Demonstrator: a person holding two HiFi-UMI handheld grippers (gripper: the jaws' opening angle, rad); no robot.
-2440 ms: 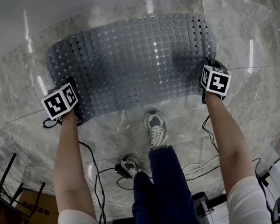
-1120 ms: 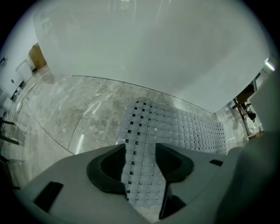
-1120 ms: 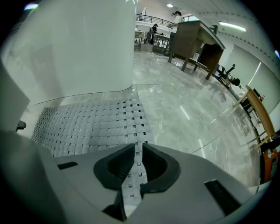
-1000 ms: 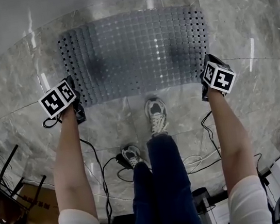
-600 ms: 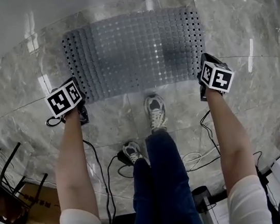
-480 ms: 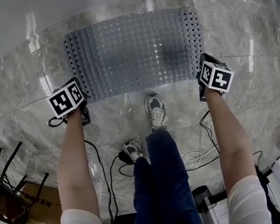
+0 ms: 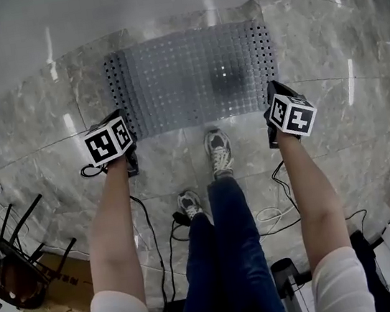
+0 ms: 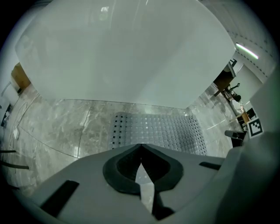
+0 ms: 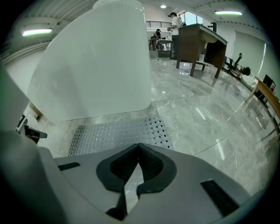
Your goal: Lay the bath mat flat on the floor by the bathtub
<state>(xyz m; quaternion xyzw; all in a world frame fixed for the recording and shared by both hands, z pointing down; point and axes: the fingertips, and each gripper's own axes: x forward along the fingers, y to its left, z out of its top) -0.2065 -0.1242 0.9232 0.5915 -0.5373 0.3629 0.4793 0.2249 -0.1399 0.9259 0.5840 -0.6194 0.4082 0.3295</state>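
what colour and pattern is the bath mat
Grey bath mat, a grid of small squares with square holes along its edges; clearest in the head view.

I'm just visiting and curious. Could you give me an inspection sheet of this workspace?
Surface: glossy grey marble floor.
Job's things: grey perforated bath mat lies flat beside the white bathtub.
Clutter: dark chair and cardboard box at lower left.
Grippers: left gripper and right gripper both shut, empty, by the mat's near corners.
Cables: black cable loops on the floor by the person's shoes.
Surroundings: wooden desk across an open hall.
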